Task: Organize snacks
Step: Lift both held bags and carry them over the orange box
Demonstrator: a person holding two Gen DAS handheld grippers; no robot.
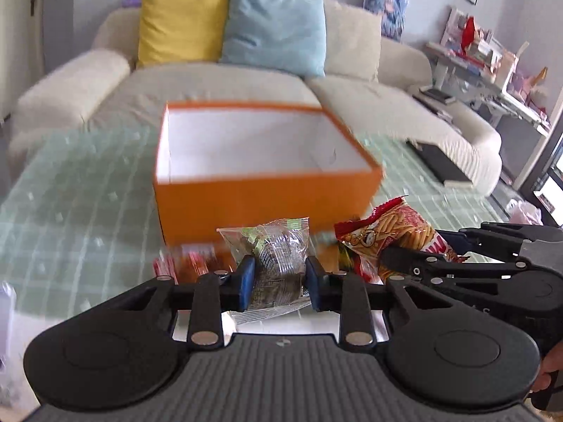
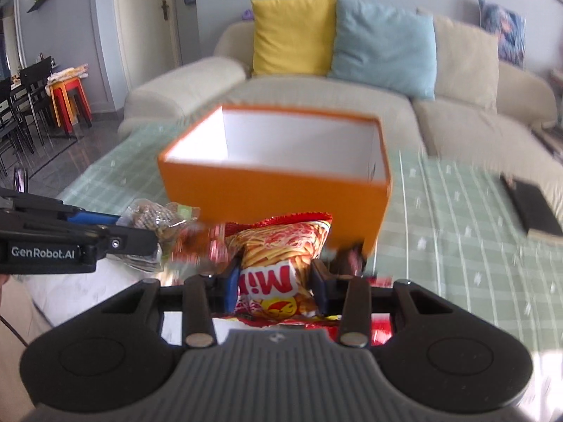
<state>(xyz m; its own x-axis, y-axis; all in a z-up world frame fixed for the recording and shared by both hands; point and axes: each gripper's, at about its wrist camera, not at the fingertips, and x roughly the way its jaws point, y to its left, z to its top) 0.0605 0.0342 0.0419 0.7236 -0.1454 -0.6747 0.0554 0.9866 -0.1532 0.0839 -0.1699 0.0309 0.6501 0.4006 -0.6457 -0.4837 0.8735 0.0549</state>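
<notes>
In my left wrist view, the left gripper (image 1: 279,283) sits at lower centre, its blue pads (image 1: 246,283) pressed against both sides of a clear plastic snack packet with dark contents (image 1: 278,263). The jaws are narrowed to a modest gap, filled by the packet. The packet stands roughly upright in the picture, its long axis running from the pads up to a crimped top edge that points toward the open orange cardboard box with a white interior (image 1: 264,190), which fills mid-frame just beyond it. The gripper itself aims forward and downward at the green checked tablecloth (image 1: 77,211).

At lower right of that view the right gripper (image 1: 397,258) comes in from the side, holding a red and yellow foil bag of stick snacks (image 1: 394,235).

In my right wrist view, the right gripper (image 2: 274,286) is at lower centre, jaws partly closed and clamped on that same bag (image 2: 281,253). The bag stands upright too, print upside down, its crimped end pointing up toward the box's near orange wall (image 2: 274,193). The left gripper (image 2: 140,235) enters from the left edge with the clear packet (image 2: 158,219). A cream sofa (image 2: 197,81) lies behind.
</notes>
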